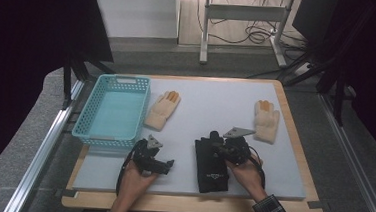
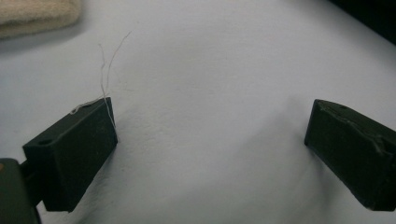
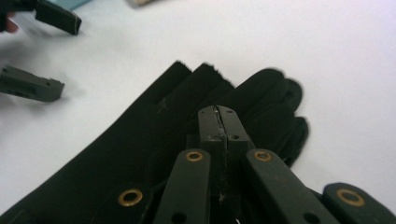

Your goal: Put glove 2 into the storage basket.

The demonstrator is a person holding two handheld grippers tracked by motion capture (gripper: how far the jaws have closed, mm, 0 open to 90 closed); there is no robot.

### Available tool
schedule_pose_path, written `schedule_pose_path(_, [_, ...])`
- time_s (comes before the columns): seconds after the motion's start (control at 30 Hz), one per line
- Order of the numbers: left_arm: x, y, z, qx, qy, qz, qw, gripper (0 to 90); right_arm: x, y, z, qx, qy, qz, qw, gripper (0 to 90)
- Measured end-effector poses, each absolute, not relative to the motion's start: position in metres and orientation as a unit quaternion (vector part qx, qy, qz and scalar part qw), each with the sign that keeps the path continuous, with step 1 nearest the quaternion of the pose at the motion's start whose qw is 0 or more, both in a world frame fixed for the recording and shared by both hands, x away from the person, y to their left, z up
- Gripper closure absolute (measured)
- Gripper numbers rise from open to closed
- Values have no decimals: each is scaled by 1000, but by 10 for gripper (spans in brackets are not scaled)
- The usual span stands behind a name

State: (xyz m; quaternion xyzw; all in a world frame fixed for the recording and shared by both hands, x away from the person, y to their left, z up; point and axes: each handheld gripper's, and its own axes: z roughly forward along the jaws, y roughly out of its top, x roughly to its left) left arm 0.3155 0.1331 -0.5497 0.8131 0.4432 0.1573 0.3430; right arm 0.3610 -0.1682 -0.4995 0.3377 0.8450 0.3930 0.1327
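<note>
- Black glove (image 1: 212, 167) lies lower centre of the high view on the tabletop (image 1: 211, 105), long axis running up-frame, fingers farthest; its small white logo is unreadable
- Right gripper (image 3: 219, 122) is closed together over the glove; whether it pinches fabric I cannot tell
- Left gripper (image 2: 210, 140) stands apart

White-topped table (image 1: 217, 95) with turquoise basket (image 1: 111, 111), two cream gloves (image 1: 162, 110) (image 1: 266, 120), black gloves (image 1: 211, 167).

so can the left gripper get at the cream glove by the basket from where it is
Probably yes: the left gripper has open jaws over bare mat, and nothing lies between it and the cream glove beside the blue basket.
</note>
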Motion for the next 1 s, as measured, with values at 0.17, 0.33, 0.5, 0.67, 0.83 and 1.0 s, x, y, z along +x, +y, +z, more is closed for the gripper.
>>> schedule_pose_path(0.17, [316,133,-550,813,443,157,343,25,362,-177,-492,346,834,408,137,745])
schedule_pose_path(0.33, [315,133,-550,813,443,157,343,25,371,-171,-518,364,843,374,127,464])
schedule_pose_path(0.5, [316,133,-550,813,443,157,343,25,367,-173,-517,371,837,375,145,769])
schedule_pose_path(0.67, [316,133,-550,813,443,157,343,25,361,-175,-507,365,835,384,153,802])
schedule_pose_path(0.83, [316,133,-550,811,445,158,345,25,355,-180,-491,363,827,394,172,799])
schedule_pose_path(1.0, [315,133,-550,813,443,157,343,25,365,-181,-506,374,830,383,160,703])
